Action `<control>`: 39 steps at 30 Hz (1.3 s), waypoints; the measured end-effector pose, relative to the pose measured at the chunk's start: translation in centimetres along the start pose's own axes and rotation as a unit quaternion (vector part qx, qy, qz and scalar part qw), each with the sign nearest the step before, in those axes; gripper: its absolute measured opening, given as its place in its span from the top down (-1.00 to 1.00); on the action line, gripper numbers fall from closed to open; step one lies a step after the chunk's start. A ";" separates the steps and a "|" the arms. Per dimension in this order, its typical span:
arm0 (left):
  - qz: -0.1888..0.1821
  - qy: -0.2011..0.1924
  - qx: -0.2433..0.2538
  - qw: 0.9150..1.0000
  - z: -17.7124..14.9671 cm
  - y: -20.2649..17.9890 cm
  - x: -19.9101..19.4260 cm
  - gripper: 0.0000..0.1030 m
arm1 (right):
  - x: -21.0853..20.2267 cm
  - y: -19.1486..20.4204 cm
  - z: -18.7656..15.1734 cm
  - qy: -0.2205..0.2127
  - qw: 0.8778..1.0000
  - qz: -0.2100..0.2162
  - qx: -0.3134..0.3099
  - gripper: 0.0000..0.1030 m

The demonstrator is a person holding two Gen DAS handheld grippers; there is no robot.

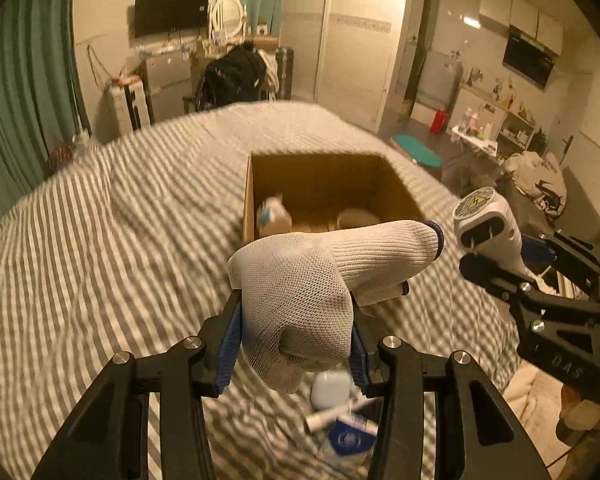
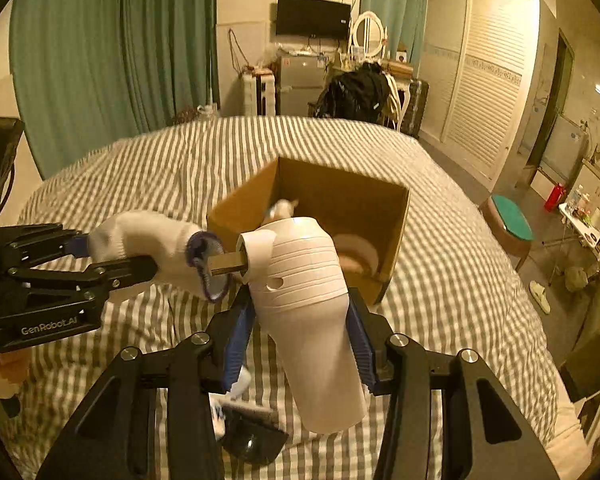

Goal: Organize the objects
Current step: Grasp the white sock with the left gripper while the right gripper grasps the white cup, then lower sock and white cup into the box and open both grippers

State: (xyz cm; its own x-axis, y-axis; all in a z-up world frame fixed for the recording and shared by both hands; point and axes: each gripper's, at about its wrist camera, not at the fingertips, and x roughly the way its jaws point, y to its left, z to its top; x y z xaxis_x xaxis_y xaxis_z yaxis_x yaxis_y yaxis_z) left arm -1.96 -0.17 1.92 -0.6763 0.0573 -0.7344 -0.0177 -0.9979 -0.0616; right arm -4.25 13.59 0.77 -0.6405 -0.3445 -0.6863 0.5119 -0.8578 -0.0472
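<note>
Left wrist: the left gripper (image 1: 296,320) jaws clench a white mesh-knit sock (image 1: 320,276) above the striped bed (image 1: 120,220), hiding blurred items below. Right wrist: the right gripper (image 2: 300,340) grasps a ribbed white plug (image 2: 300,280) before the cardboard box (image 2: 340,196).

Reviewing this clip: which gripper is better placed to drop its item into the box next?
Probably right. The right gripper holds the white plug nearly over the cardboard box rim; the left gripper, shut on the sock, sits further back.
</note>
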 end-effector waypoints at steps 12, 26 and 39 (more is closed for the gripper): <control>0.004 -0.017 0.025 1.000 7.5 0.2 3.5 0.10 | 1.4 -1.9 8.5 -0.036 0.999 0.016 0.004 0.13; -0.032 0.028 0.029 0.999 9.6 1.8 14.1 0.10 | 14.0 -6.4 11.9 0.009 0.998 0.023 0.060 0.13; -0.062 0.077 0.041 0.994 7.7 2.4 19.5 0.08 | 22.1 -8.6 10.3 0.063 0.995 0.012 0.080 0.12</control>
State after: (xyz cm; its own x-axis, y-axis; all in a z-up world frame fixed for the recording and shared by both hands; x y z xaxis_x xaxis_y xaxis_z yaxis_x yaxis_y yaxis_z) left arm -20.85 -1.68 -7.39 -0.5452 0.1780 -0.8192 -0.1589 -0.9814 -0.1076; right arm -28.71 9.39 -6.52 -0.5470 -0.3241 -0.7718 0.4225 -0.9028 0.0797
